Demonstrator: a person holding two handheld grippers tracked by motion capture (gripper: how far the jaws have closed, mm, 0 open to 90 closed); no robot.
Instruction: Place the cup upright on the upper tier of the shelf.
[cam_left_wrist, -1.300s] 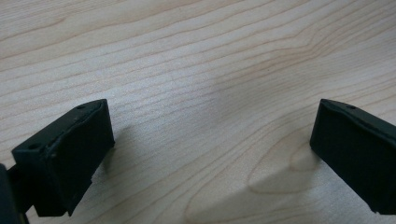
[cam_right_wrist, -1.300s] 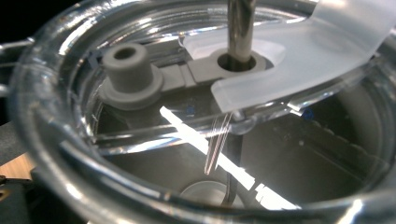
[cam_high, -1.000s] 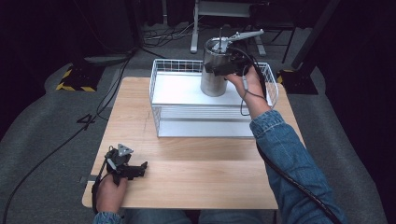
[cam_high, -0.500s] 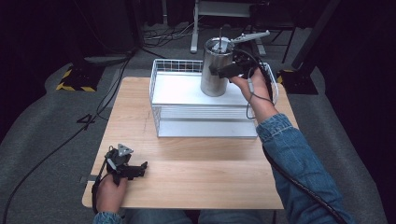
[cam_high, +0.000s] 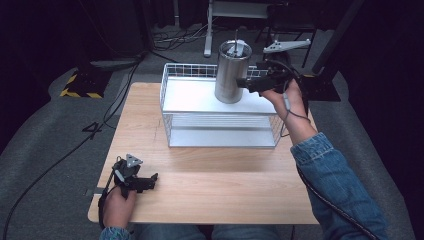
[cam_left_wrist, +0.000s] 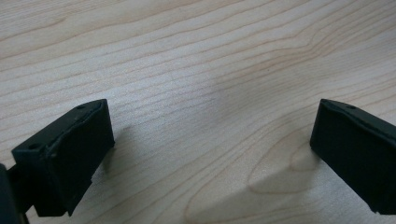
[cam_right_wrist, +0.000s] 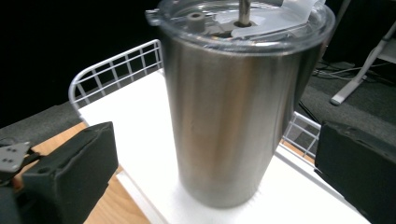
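Right gripper (cam_high: 245, 83) sits at the right side of the steel tumbler (cam_high: 231, 72), jaws spread wide with the tumbler between them and neither jaw touching it. That tumbler stands upright with a clear lid on the white shelf of the wire rack (cam_high: 175, 107), at the far side of the wooden surface (cam_high: 225, 175). Left gripper (cam_high: 150, 181) rests on the surface well in front of the rack, jaws wide apart and empty.

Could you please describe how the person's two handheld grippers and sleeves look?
Both the left gripper and right gripper are black with blocky matte jaws, each topped by a grey three-cornered plate. A black cable trails from each. The right arm wears a blue denim sleeve.
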